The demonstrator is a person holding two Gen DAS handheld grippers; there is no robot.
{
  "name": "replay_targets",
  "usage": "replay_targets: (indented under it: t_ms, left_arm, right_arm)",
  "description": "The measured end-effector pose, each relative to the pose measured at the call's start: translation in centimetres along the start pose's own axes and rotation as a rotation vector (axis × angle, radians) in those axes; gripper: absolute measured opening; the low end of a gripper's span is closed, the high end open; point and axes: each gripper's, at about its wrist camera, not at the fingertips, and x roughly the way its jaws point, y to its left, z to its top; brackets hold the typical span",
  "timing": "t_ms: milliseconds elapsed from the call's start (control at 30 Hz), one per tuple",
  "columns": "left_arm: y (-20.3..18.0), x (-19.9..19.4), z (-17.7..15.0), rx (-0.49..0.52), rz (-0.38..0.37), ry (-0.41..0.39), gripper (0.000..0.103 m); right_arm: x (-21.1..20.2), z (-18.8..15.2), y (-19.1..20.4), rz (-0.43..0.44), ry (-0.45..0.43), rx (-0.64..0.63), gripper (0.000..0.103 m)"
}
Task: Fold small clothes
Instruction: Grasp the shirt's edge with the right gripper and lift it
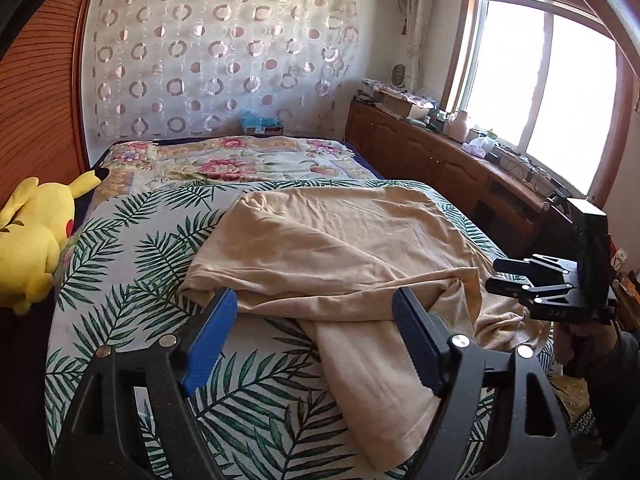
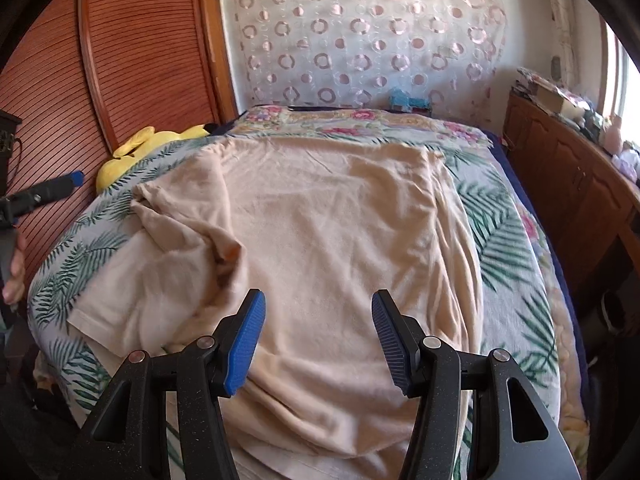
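One beige T-shirt point(image 2: 332, 216) lies spread across the palm-leaf bedspread point(image 1: 132, 264), body mostly flat, one sleeve point(image 1: 372, 376) trailing toward the near edge of the bed and bunched folds piled up where sleeve meets body. Two grippers over it. The left gripper point(image 1: 316, 332) hovers just above the crumpled sleeve, blue pads point(image 1: 208, 340) spread wide, nothing between them. The right gripper point(image 2: 318, 340) hangs over the shirt's near hem, its blue pads point(image 2: 246, 340) also parted and empty; cloth shows between the fingers, but whether they touch it I cannot tell. From the left view the right gripper point(image 1: 516, 280) shows at the bed's far side edge, black fingers apart. Containers: one cardboard box point(image 1: 396, 104) sits on the wooden cabinet point(image 1: 432, 160) under the window point(image 1: 540, 92), contents too small to make out, with clutter on the cabinet top. At the head of the bed, something blue point(image 1: 260, 122) rests against the circle-patterned curtain point(image 1: 224, 52). One floral quilt point(image 1: 240, 160) lies beyond the leaf spread. One yellow Pikachu plush point(image 1: 36, 236) lies at the bed's left edge, beside the slatted wooden door point(image 2: 120, 60).
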Motion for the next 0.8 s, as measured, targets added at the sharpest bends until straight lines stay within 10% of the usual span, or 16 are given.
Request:
replay_targets:
  t_ms: [733,800]
  left_arm:
    - [0.7,0.5,-1.9,-0.008,0.035,0.01,0.081]
    - [0.5,0.5,-2.0,-0.003,0.038,0.007,0.081]
  right_arm:
    - [7.5,3.8,4.9,0.099,0.153,-0.1,0.058]
    - [7.3,3.9,4.9,0.116,0.14,-0.101,0.034]
